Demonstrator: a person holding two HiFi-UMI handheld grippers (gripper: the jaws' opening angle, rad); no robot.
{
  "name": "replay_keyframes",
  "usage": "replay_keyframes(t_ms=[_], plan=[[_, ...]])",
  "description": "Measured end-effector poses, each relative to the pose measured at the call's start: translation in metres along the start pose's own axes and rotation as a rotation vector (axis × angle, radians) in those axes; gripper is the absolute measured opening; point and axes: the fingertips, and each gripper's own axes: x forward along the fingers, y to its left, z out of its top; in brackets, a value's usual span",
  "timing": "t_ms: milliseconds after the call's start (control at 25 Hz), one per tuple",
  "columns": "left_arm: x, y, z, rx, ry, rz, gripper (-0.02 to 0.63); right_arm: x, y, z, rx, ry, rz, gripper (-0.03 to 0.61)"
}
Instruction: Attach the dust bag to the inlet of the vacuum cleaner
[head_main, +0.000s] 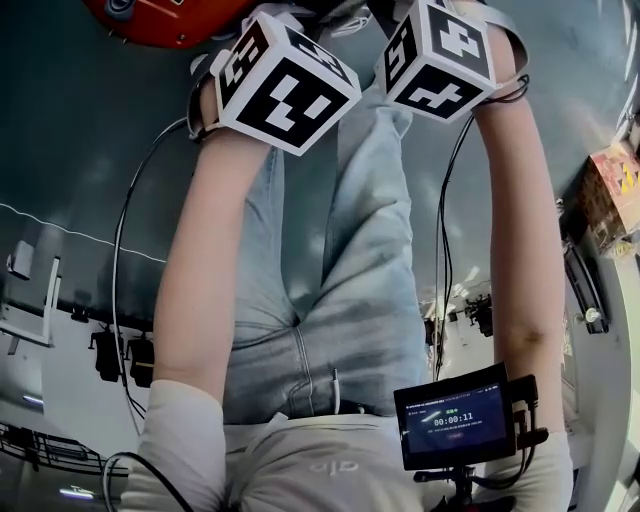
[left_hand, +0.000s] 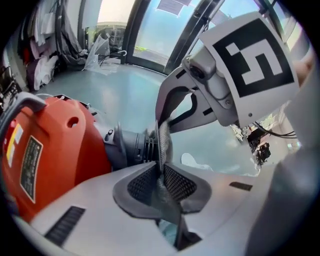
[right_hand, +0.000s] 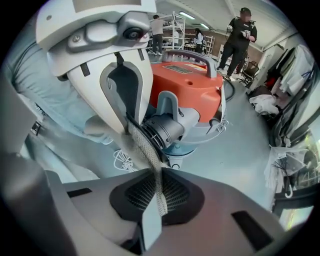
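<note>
While the orange vacuum cleaner (left_hand: 50, 155) fills the left side of the left gripper view, its ribbed grey inlet (left_hand: 131, 145) points rightward at a grey mesh strip of the dust bag (left_hand: 164, 142). The left tool (left_hand: 161, 182) is pinched narrow on that strip, pads pressing it from both sides. The strip rises straight up from them, just beside the inlet's mouth; whether mesh and inlet touch I cannot tell. Further right, the right tool (right_hand: 155, 195) is closed just as tightly on the same strip. In the right gripper view the mesh runs up and leftward from its pads, passes in front of the left rim of the inlet's round mouth, and ends in the left tool's jaws above. The vacuum cleaner stands on the floor (right_hand: 240, 145) behind the inlet. In the head view both forearms (head_main: 215, 270) reach down over jeans (head_main: 350, 250), and a small screen (head_main: 455, 420) sits at the lower right.
</note>
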Motion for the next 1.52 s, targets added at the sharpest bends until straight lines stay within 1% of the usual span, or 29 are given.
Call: replay_keyframes(t_ms=[80, 120, 280, 360, 440, 480, 560, 640, 760, 880, 1000, 1040, 1120, 1200, 1240, 1320, 1400, 1440, 1480, 1520], plan=[[-0.002, 0.001, 0.0, 0.029, 0.02, 0.025, 0.052, 0.006, 0.004, 0.0, 0.018, 0.002, -0.002, 0.028], [-0.002, 0.001, -0.001, 0.031, 0.021, 0.029, 0.052, 0.009, 0.007, 0.0, 0.035, -0.001, -0.002, 0.026], [0.001, -0.003, 0.002, -0.024, 0.01, -0.014, 0.054, 0.014, 0.002, -0.002, 0.102, -0.025, -0.011, 0.024], [0.003, -0.004, 0.003, -0.04, 0.009, -0.037, 0.055, 0.007, -0.006, -0.001, 0.076, -0.015, -0.041, 0.024], [-0.001, -0.006, 0.002, -0.027, 0.01, -0.057, 0.055, -0.001, -0.012, 0.003, 0.024, 0.005, -0.071, 0.023], [-0.005, -0.009, 0.0, -0.022, 0.005, -0.07, 0.055, -0.003, -0.012, 0.005, 0.011, 0.007, -0.071, 0.023], [-0.008, -0.014, -0.004, -0.037, -0.026, -0.097, 0.058, -0.001, -0.011, 0.006, 0.017, 0.001, -0.052, 0.023], [-0.008, -0.018, -0.006, -0.066, -0.058, -0.098, 0.06, 0.0, -0.009, 0.007, 0.028, -0.006, -0.035, 0.023], [-0.021, -0.016, -0.008, -0.095, -0.057, -0.069, 0.06, 0.0, -0.008, 0.008, 0.04, -0.011, -0.024, 0.023], [-0.032, -0.016, -0.012, -0.114, -0.066, -0.07, 0.06, 0.002, -0.008, 0.011, 0.048, -0.009, -0.017, 0.023], [-0.036, -0.016, -0.02, -0.078, -0.036, -0.059, 0.061, 0.004, -0.006, 0.012, 0.046, -0.001, -0.003, 0.023], [-0.036, -0.017, -0.024, -0.071, -0.02, -0.067, 0.061, 0.005, -0.005, 0.012, 0.046, -0.001, -0.002, 0.023], [-0.027, -0.023, -0.032, -0.1, -0.005, -0.137, 0.064, 0.005, -0.005, 0.014, 0.042, 0.001, -0.005, 0.023], [-0.013, -0.032, -0.029, -0.152, -0.012, -0.215, 0.098, 0.006, -0.004, 0.014, 0.044, 0.007, -0.005, 0.023], [-0.008, -0.035, -0.025, -0.159, -0.011, -0.228, 0.122, 0.006, -0.003, 0.014, 0.049, 0.009, -0.003, 0.025], [-0.008, -0.036, -0.022, -0.146, 0.019, -0.209, 0.125, 0.006, -0.002, 0.015, 0.057, 0.01, 0.006, 0.025], [-0.018, -0.033, -0.026, -0.132, 0.044, -0.167, 0.161, 0.007, -0.001, 0.015, 0.056, 0.008, 0.014, 0.025], [-0.023, -0.033, -0.029, -0.133, 0.043, -0.161, 0.166, 0.007, 0.0, 0.016, 0.049, 0.011, 0.016, 0.025], [-0.026, -0.035, -0.032, -0.142, 0.035, -0.173, 0.181, 0.007, 0.001, 0.016, 0.038, 0.017, 0.016, 0.025], [-0.026, -0.038, -0.033, -0.16, 0.026, -0.197, 0.218, 0.008, 0.002, 0.016, 0.024, 0.025, 0.017, 0.025]])
